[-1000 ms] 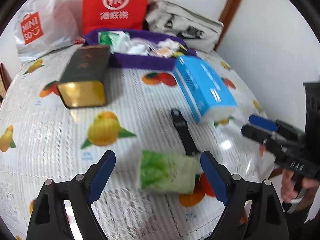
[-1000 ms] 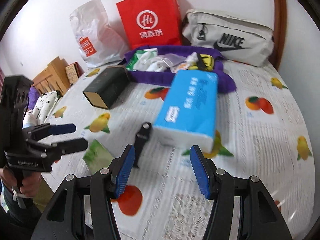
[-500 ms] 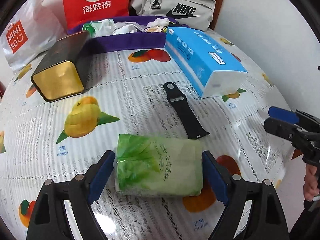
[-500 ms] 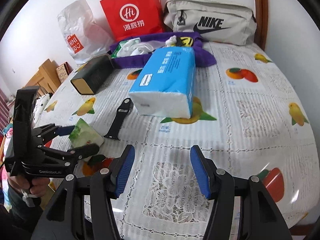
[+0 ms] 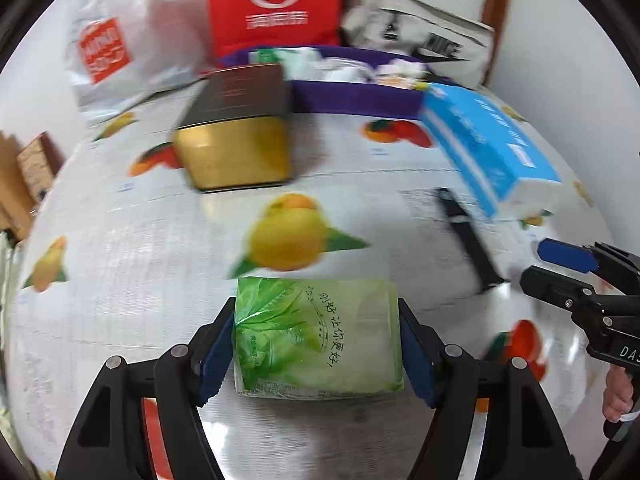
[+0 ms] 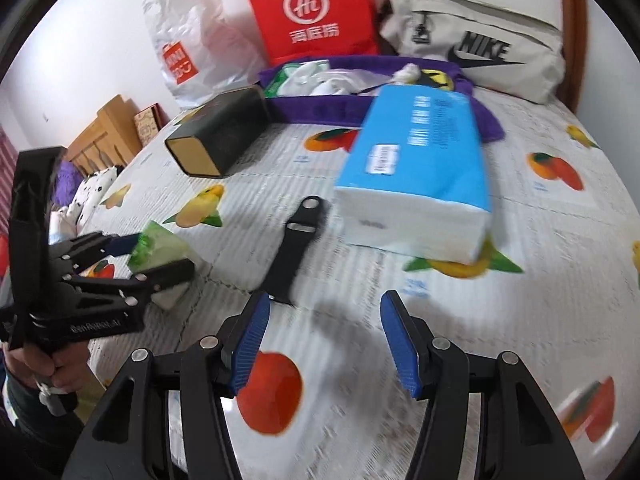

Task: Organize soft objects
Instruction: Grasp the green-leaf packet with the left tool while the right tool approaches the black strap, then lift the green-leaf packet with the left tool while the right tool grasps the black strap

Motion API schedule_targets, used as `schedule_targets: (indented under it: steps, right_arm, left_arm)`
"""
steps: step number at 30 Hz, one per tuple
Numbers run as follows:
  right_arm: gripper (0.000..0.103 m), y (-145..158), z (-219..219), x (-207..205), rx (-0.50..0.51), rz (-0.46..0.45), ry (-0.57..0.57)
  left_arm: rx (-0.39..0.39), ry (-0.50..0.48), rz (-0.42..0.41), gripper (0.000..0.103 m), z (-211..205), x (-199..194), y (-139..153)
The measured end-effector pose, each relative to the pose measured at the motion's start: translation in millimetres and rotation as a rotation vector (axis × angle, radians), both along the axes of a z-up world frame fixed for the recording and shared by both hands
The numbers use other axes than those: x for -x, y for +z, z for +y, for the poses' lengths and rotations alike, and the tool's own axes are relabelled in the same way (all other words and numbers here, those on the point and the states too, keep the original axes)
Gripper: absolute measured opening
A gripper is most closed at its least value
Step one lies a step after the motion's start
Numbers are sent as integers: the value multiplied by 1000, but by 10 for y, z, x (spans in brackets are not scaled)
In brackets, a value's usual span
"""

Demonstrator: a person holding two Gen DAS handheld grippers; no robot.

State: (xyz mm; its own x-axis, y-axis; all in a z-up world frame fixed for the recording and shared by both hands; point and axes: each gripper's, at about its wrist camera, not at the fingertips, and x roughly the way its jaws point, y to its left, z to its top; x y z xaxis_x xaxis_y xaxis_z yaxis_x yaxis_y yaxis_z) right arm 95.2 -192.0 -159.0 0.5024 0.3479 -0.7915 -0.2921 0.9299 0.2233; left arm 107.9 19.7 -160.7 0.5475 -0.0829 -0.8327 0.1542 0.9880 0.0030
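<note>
My left gripper [image 5: 316, 344] is shut on a green tissue pack [image 5: 318, 340], its blue pads against both sides; the pack also shows in the right wrist view [image 6: 160, 244]. My right gripper [image 6: 322, 340] is open and empty over the tablecloth, just in front of a black watch strap [image 6: 294, 248]. A blue tissue pack [image 6: 420, 168] lies beyond the strap. A purple fabric tray [image 6: 320, 106] with several soft items sits at the back.
A dark box with a gold end [image 5: 236, 132] lies left of centre. A white Miniso bag [image 6: 188, 36], a red paper bag [image 6: 312, 8] and a grey Nike bag [image 6: 472, 44] stand along the wall. The table edge [image 6: 108, 184] is at the left.
My left gripper has closed on the green tissue pack, which lay between open fingers before. My right gripper moved forward toward the black strap and stayed open.
</note>
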Motion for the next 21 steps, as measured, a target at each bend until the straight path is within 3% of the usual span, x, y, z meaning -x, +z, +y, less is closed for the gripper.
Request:
schedule_targets:
  steps: [4, 12, 15, 16, 18, 21]
  right_arm:
    - [57, -82, 136, -102, 15, 26, 5]
    - [57, -108, 435, -187, 94, -25, 17]
    - [47, -149, 575, -175, 191, -83, 42]
    - [35, -146, 602, -164, 193, -95, 63]
    - [24, -130, 598, -148, 188, -86, 83]
    - [23, -113, 552, -95, 189, -60, 102]
  left_arm:
    - [25, 56, 10, 71, 251, -13, 2]
    - [86, 94, 16, 72, 454, -1, -52]
    - [85, 94, 8, 72, 444, 8, -56]
    - [90, 95, 5, 72, 451, 12, -57]
    - [98, 95, 2, 72, 463, 21, -53]
    - [104, 94, -4, 72, 478, 38, -54]
